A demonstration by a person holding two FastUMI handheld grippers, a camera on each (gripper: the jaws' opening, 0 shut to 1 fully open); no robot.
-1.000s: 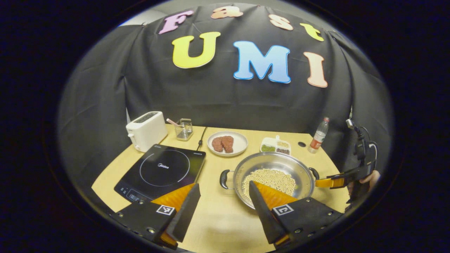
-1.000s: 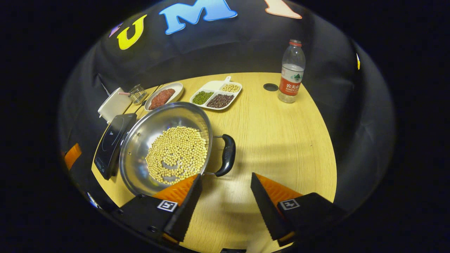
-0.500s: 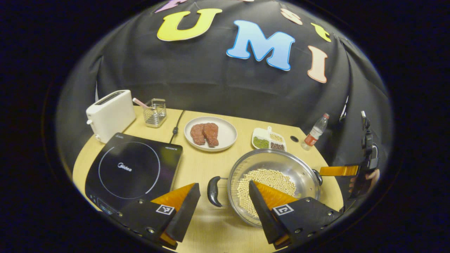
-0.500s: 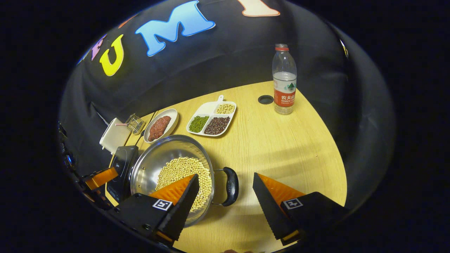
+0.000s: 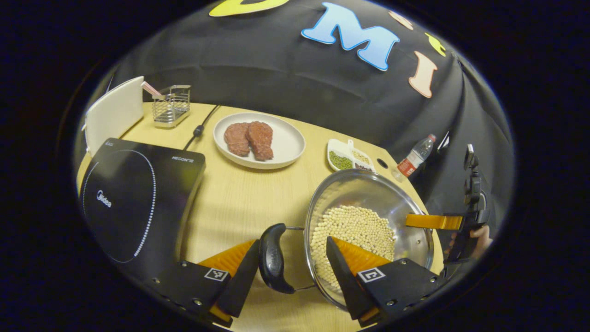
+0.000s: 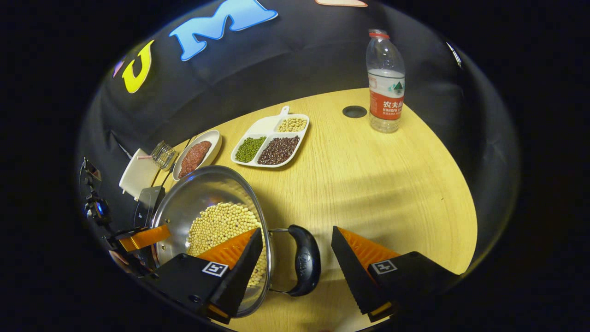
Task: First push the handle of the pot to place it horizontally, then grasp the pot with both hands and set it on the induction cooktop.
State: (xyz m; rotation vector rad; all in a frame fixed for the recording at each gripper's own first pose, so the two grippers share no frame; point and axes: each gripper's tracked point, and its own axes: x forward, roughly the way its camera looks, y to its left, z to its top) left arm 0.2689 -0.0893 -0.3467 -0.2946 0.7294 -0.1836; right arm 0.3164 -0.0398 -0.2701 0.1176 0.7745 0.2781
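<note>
While the left tongs (image 5: 291,265) stood open, their two fingers sat on either side of the pot's black left handle (image 5: 272,258), with no clear contact visible. One finger lay over the rim of the pot (image 5: 368,184); the other lay over the counter (image 5: 239,203) beside the handle.

Right tongs (image 6: 294,258): likewise open, fingers straddling the pot's other black handle (image 6: 306,260), not seen pressing on it. In the left gripper view these same tongs (image 5: 433,221) appeared at the far side of the pot, held by a hand (image 5: 479,235).

Pot: steel, round, shallow, resting on the counter, holding a layer of pale beans (image 5: 350,226). Its two handles lay roughly level, one toward each pair of tongs. It stood to the right of the cooktop, apart from it.

Cooktop (image 5: 133,193): black, flat, with a white ring marked on its top, lying on the counter.

Plate (image 5: 286,143): white, behind the pot and cooktop, carrying two reddish pieces of meat (image 5: 249,138).

Divided dish (image 6: 272,138): white, three compartments, holding green, dark and pale beans separately.

Bottle (image 6: 386,83): clear plastic, upright, near the counter's far edge, well apart from the pot.

Toaster (image 5: 115,110): white, behind the cooktop, beside a small wire basket (image 5: 171,105). A black cord (image 5: 200,127) ran across the counter near the basket.
</note>
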